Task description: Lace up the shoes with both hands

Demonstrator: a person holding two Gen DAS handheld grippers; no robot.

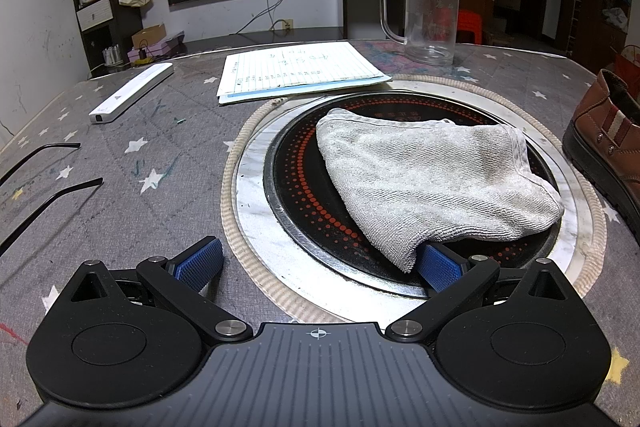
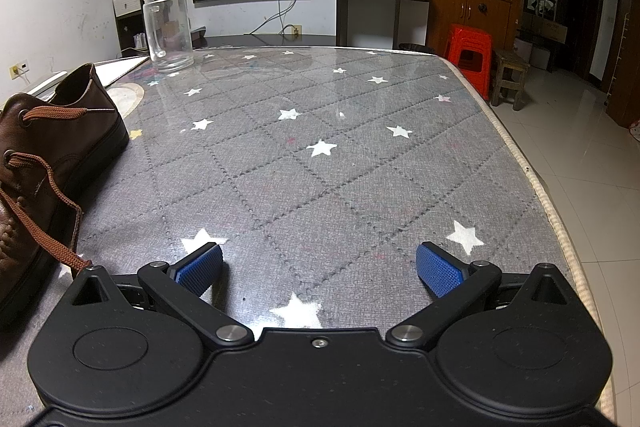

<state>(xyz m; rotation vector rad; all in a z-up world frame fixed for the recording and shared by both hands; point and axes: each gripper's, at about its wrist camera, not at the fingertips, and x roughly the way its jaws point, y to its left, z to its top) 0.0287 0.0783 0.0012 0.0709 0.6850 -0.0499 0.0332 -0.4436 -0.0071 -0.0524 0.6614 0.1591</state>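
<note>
Left gripper: my left gripper (image 1: 320,261) hangs low over the bench (image 1: 168,147), blue pads spread wide apart and holding nothing.
Left pads: the right-hand pad (image 1: 438,267) sits under the near corner of the grey cloth (image 1: 432,179); I cannot tell whether they touch.
Cloth: it lies crumpled on the round black cooktop (image 1: 304,187) set into the bench.
Right gripper: my right gripper (image 2: 320,269) hovers over bare starred bench cover (image 2: 320,147), pads wide apart and empty.
Shoe: the brown leather shoe (image 2: 44,147) stands on the bench at the left edge of the right wrist view, just beside that gripper's body; in the left wrist view it (image 1: 608,143) sits right of the cooktop, touching its pale rim.
Lace: the brown lace (image 2: 44,211) is loose, one end trailing from an eyelet down towards the gripper's left shoulder, the other lying across the shoe's top.
Beyond the cooktop: a sheet of lined paper (image 1: 300,69), a clear plastic jug (image 1: 430,15) and a white remote (image 1: 130,93).
</note>
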